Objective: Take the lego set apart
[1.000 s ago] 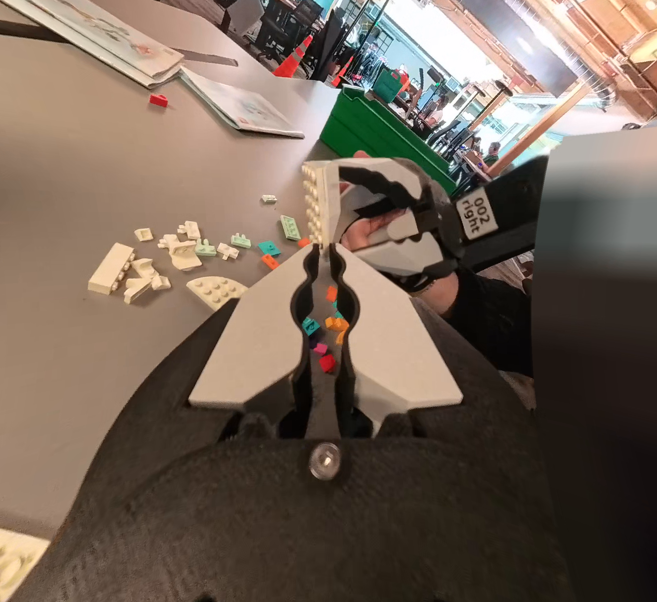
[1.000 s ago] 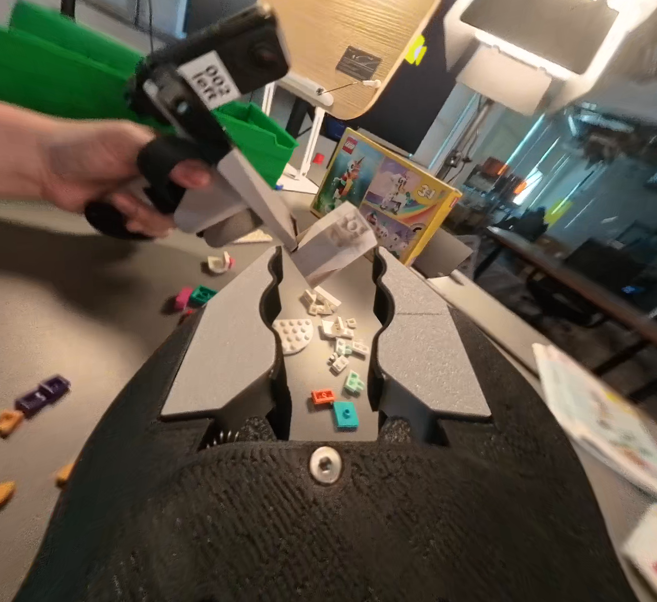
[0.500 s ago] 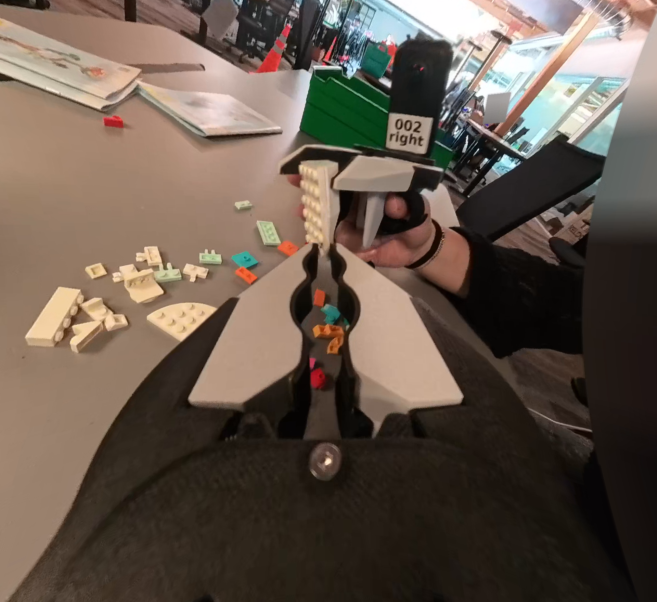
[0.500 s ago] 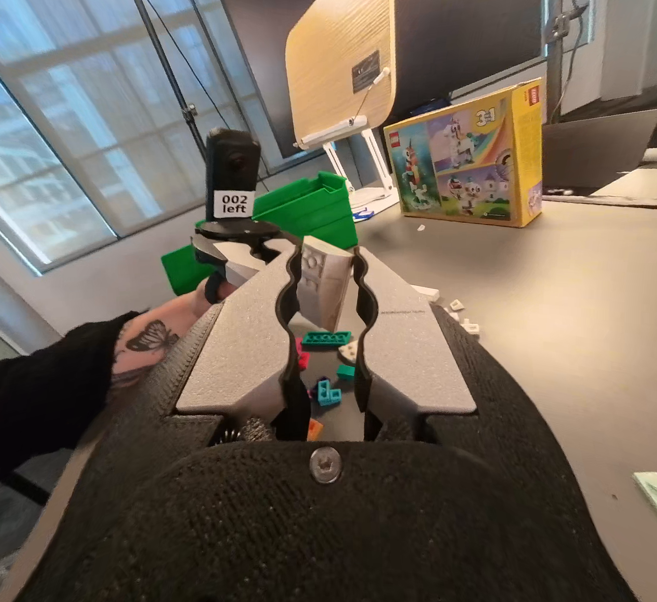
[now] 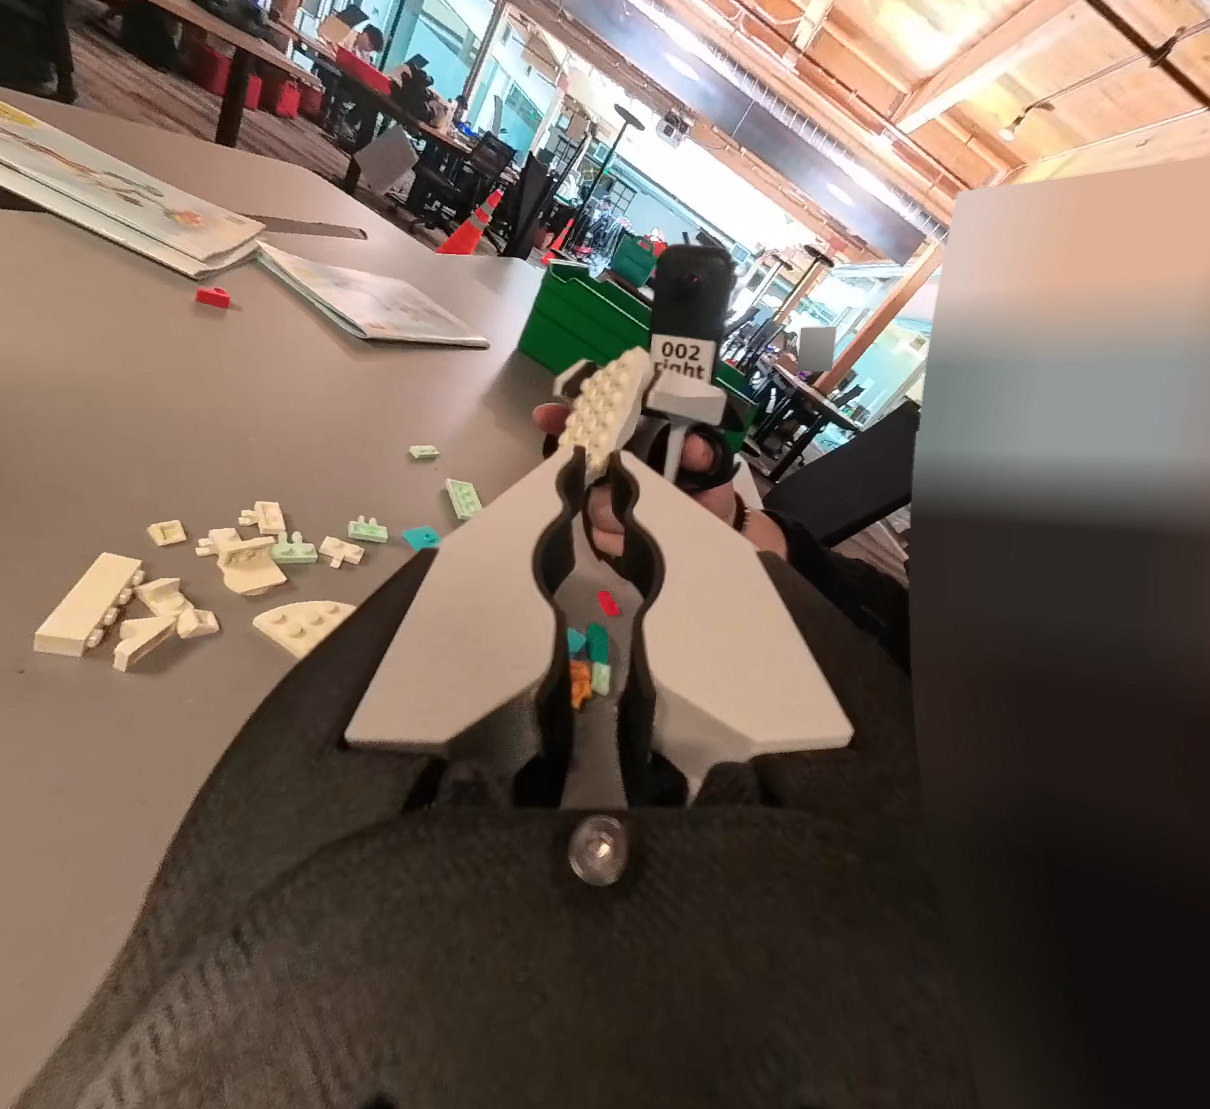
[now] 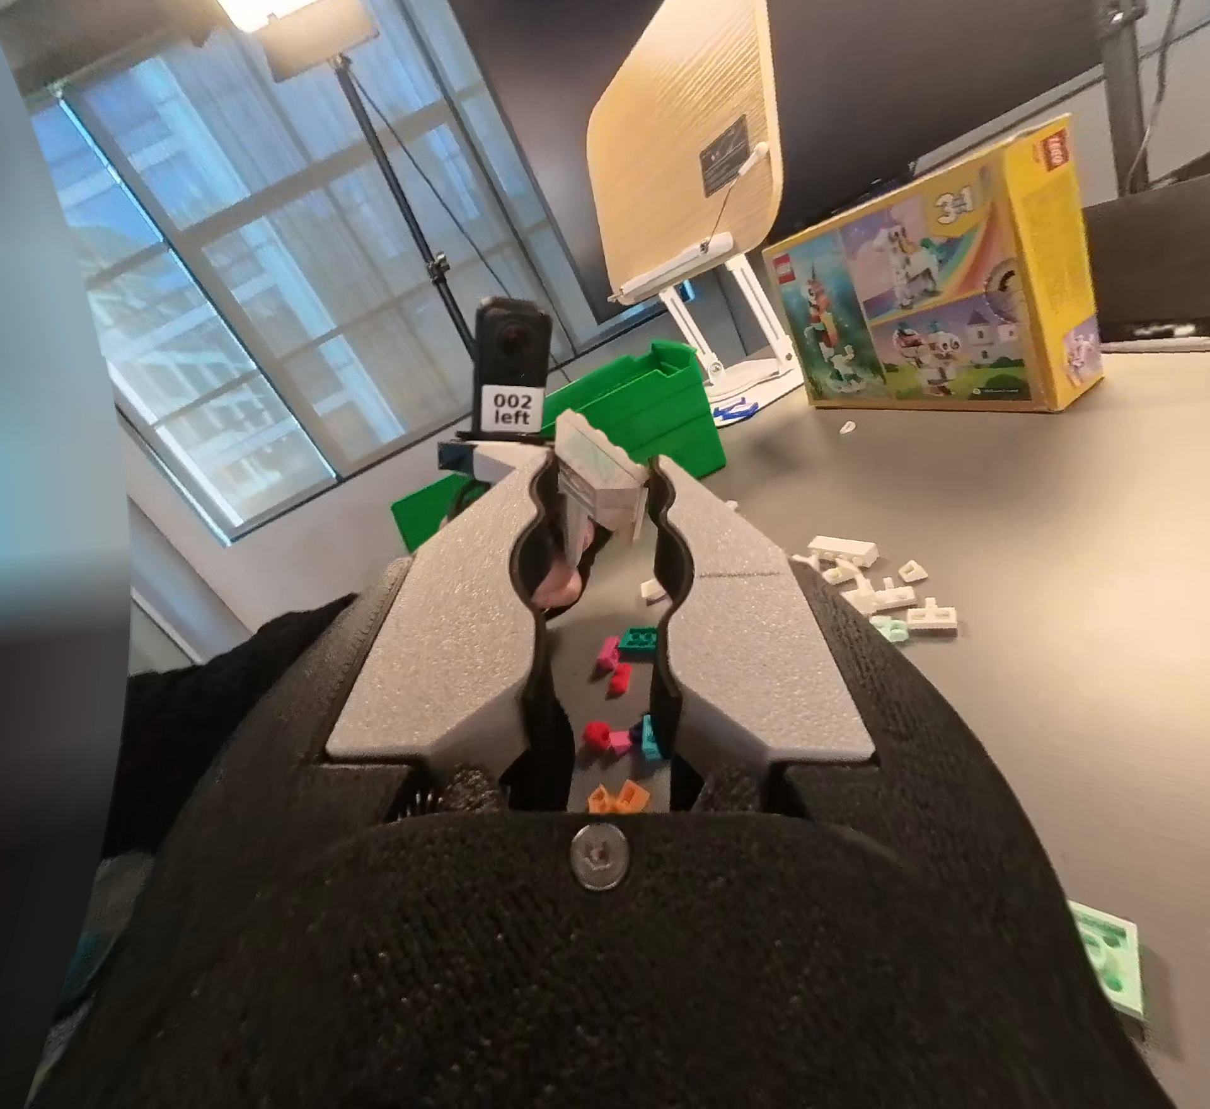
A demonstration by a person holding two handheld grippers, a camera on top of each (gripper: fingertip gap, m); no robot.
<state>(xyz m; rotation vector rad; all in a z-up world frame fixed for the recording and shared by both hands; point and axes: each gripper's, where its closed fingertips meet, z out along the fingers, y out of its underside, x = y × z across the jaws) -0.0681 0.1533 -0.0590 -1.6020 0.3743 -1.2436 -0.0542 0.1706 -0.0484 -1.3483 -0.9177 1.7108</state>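
Two grippers gripping one white lego piece (image 5: 601, 423) above the table (image 5: 196, 410).
L gripper (image 5: 594, 467) is pinching its lower end w/ fingertips; R gripper (image 6: 599, 475) is clamping the far end. Loose bricks (image 5: 242, 554) are lying below.

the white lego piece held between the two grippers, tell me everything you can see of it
The white lego piece is a small plastic assembly with two rows of studs on one face and a pale green panel on another. It is held tilted in the air above the grey table, well clear of the loose bricks. The left gripper pinches its lower end; the right gripper clamps its sides.
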